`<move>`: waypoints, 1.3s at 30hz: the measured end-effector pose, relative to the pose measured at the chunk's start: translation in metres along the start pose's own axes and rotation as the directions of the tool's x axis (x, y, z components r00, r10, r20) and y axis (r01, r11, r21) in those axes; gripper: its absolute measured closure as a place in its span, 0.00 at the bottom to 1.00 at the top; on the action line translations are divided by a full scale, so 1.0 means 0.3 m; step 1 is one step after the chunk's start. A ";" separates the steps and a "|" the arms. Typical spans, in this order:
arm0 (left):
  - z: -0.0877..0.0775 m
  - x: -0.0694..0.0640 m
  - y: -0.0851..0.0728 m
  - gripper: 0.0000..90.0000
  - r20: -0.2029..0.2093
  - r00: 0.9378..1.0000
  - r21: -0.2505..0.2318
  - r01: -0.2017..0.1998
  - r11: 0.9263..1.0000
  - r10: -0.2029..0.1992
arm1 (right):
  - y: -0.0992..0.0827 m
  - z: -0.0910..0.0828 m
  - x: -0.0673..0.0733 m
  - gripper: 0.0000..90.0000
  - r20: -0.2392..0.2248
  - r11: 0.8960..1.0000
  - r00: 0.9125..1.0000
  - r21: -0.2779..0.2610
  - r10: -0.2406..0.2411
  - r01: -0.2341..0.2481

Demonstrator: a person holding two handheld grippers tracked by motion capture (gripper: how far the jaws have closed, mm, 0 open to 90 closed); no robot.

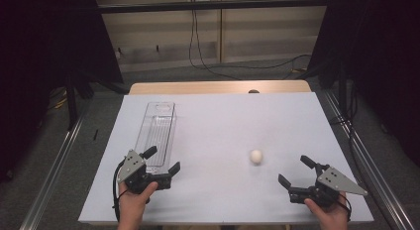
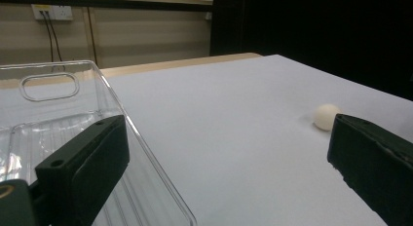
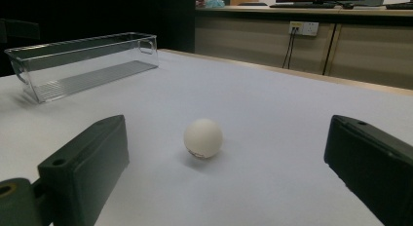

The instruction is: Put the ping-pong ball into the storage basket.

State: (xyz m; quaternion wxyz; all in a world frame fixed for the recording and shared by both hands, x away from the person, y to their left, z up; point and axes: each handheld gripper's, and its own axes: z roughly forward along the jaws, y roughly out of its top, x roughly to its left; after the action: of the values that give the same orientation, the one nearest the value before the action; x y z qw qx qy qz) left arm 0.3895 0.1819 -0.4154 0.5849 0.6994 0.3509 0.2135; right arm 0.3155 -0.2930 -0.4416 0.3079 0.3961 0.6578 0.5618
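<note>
Right gripper (image 1: 296, 175) nearest to the action: jaws spread wide, nothing between them, hovering low over the white table (image 1: 218, 200) at the near right corner. Pointing up and to the left, straight at the ball (image 1: 256, 156). From the right gripper view, ball (image 3: 203, 138) sitting dead centre between the two jaws, a bit ahead of them, not touching either. So basically lined up already, probably just needs a push forward and a squeeze.

Left gripper (image 1: 162, 165) over at the near left, also wide open and holding nothing. One jaw hanging over the near end of the clear bin (image 1: 157, 128), the other out over bare table. Ball (image 2: 325, 117) way off to its right side, well apart, so clearly the farther hand for this grab.

Further back: clear bin (image 3: 83, 65) running long and narrow, its length stretching away toward the far edge of the table, empty as far as can be seen. Ball well apart from it, off to its right.
</note>
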 end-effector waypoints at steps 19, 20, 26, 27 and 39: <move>0.038 -0.026 0.013 0.02 0.032 0.999 0.021 -0.022 1.000 0.022 | 0.000 -0.002 0.000 0.02 -0.005 1.000 1.000 0.000 -0.009 0.009; 0.042 -0.029 0.013 0.02 0.031 0.999 0.013 -0.013 1.000 0.013 | 0.000 -0.002 0.000 0.02 -0.005 1.000 1.000 0.000 -0.009 0.009; 0.051 -0.037 0.016 0.02 0.030 0.999 0.018 -0.014 1.000 0.014 | 0.000 -0.001 0.000 0.02 -0.006 1.000 1.000 0.000 -0.009 0.009; 0.053 -0.039 0.016 0.02 0.033 0.999 0.017 -0.013 1.000 0.012 | 0.000 -0.001 0.000 0.02 -0.006 1.000 1.000 0.000 -0.009 0.009; 0.064 -0.045 0.021 0.02 0.035 0.999 0.030 -0.015 0.999 0.014 | 0.001 -0.001 0.001 0.02 -0.009 1.000 1.000 -0.004 -0.006 0.006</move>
State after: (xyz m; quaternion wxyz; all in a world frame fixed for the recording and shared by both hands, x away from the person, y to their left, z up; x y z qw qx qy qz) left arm 0.3957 0.1585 -0.4122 0.5785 0.7145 0.3388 0.2004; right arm 0.3150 -0.2928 -0.4411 0.3076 0.3910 0.6593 0.5637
